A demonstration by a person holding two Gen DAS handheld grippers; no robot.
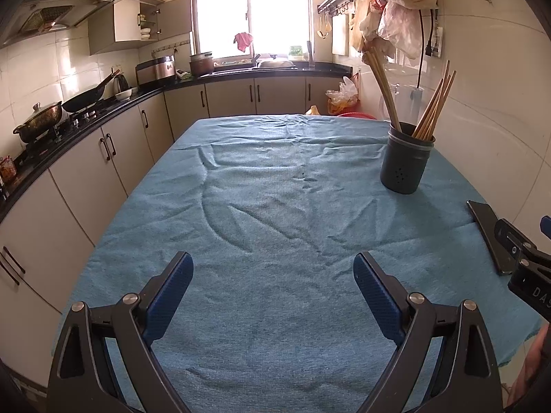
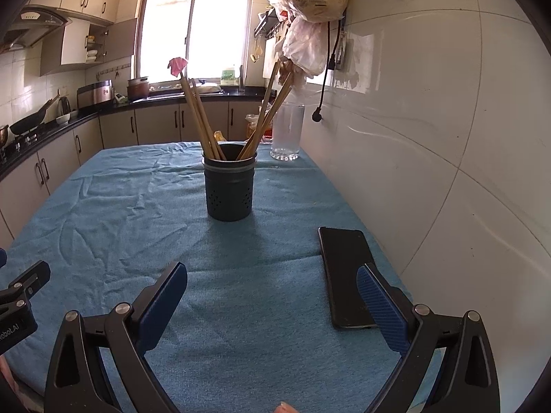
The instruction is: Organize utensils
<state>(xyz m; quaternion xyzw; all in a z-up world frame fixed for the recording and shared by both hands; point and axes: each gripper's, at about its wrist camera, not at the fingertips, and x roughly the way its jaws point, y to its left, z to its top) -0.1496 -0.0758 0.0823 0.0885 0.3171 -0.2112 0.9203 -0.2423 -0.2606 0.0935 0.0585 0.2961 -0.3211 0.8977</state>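
The tabletop (image 1: 261, 213) has a big bare stretch of blue cloth in the middle and on the left. A tool could pass there with nothing in the way. On the right stands a dark cup (image 2: 229, 189) with long chopsticks (image 2: 201, 120) that stick up high and lean out to both sides. A clear glass (image 2: 287, 132) stands behind it, near the white wall (image 2: 430, 137). A black phone (image 2: 344, 275) lies flat near the wall, partly under the right tool (image 2: 272, 296). Bags (image 2: 310, 7) hang over the far right corner.

Black phone (image 2: 346, 275) on blue tablecloth (image 2: 241, 275), clear glass (image 2: 287, 132) near tiled wall (image 2: 430, 120)
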